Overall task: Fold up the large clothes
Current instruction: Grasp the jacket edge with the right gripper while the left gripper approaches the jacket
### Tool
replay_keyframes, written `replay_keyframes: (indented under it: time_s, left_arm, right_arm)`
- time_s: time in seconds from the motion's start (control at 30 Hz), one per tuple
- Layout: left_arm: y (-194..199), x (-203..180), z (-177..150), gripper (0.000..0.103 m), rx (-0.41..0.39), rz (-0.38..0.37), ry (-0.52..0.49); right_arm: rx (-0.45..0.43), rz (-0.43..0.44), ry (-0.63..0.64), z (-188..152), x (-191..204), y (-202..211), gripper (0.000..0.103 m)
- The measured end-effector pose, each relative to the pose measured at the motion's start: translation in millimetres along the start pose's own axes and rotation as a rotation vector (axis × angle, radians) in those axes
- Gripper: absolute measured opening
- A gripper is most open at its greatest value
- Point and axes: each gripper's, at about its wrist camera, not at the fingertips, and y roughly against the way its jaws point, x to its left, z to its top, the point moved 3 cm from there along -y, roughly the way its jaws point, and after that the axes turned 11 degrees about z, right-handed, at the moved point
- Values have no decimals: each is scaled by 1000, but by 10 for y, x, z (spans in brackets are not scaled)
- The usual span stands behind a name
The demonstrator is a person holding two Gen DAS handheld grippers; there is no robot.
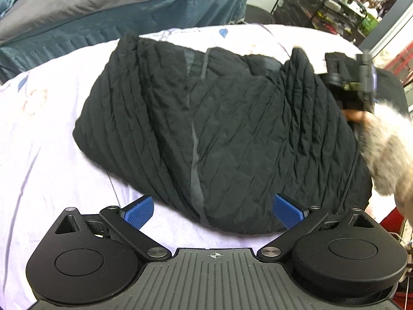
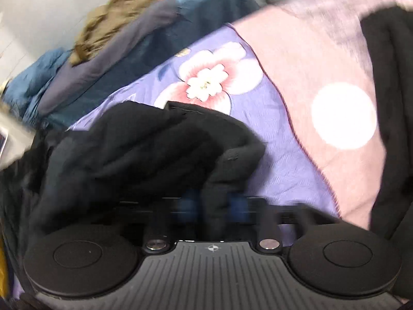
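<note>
Black quilted jacket (image 1: 222,129) lying part-folded on the bed (image 1: 51,155), ahead of the wide-open, empty left gripper (image 1: 214,209). Right gripper (image 2: 214,204) pinching a jacket fold. Next, probably: carrying that fold across the body.

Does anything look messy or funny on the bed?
The black quilted jacket lies rumpled and only partly folded on the flowered bedsheet. One bunched bit of it is pinched in the right gripper. Nothing looks torn or spilled.

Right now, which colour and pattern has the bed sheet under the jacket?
Lilac bed sheet with pink-and-white flowers; the right wrist view shows it best.
</note>
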Motion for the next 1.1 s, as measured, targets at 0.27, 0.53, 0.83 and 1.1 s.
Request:
replay_keyframes:
  time_s: [0.27, 0.53, 0.83, 1.1]
  left_arm:
    - [1281, 835, 265, 103, -387, -58, 280]
    - [2008, 1671, 100, 103, -501, 17, 264]
    - [643, 1018, 53, 103, -220, -72, -9]
    - [473, 532, 182, 103, -114, -299, 26]
  right_arm:
    - [-155, 549, 74, -141, 1534, 904, 11]
    - [-10, 950, 284, -1021, 2782, 1874, 9]
    - [-87, 566, 174, -1272, 2318, 2026, 11]
    - [-186, 336, 139, -1589, 2187, 2120, 13]
